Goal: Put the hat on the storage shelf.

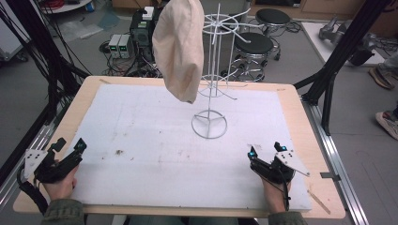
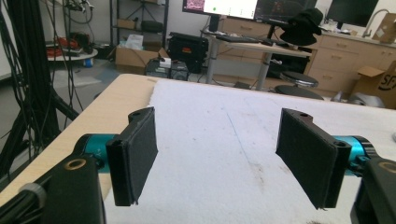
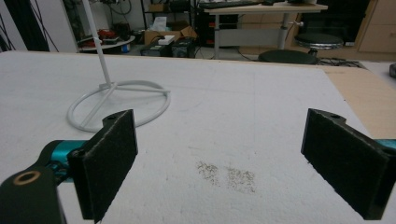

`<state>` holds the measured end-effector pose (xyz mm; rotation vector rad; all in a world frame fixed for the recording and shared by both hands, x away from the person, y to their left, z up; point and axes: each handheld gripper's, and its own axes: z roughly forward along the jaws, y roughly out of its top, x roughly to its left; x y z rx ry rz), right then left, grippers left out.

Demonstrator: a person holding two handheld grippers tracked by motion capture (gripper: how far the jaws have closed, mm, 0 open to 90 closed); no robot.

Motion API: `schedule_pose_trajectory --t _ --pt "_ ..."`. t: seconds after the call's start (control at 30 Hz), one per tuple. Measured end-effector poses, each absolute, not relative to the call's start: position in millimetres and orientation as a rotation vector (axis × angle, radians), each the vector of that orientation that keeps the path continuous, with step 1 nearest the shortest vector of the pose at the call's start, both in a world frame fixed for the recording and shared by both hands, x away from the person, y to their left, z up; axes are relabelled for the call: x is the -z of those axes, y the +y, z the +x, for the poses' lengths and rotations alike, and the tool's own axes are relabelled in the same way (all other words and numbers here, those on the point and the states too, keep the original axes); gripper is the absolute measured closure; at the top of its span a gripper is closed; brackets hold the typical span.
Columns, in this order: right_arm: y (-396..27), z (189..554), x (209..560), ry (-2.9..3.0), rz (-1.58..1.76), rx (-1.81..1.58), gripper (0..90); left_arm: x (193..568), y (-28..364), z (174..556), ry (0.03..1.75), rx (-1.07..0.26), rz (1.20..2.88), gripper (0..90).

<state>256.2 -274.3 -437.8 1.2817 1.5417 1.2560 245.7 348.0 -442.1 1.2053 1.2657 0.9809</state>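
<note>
I've got the left gripper down at the near left corner of the tabletop, well to the left of the white wire stand and nearer to me than its base. My left hand is wrapped round it. In the left gripper view its jaws stand wide apart, nothing between the black pads, just white mat under them.

Moving right, there's a small dark smudge on the mat, left of the stand's ring base and nearer to me.

Now the stand itself, upright past the middle of the mat, ring base flat on it. A beige cloth bag hangs from the stand's upper arms on its left side, its lower end in the air above the mat, clear of the base.

Over to the right gripper, near edge, right of the stand and well apart from it, my right hand behind it. In the right gripper view its jaws are spread wide, empty, with a speckled stain on the mat between them and the ring base ahead to their left.
</note>
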Motion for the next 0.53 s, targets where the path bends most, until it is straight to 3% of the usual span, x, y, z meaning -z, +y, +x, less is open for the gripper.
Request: schedule_pose_trajectory --t 0.53 --pt "-274.1 256.8 438.1 1.550 1.279 -1.248 9.6 443.6 344.3 248.8 1.254 -0.963 1.238 29.0"
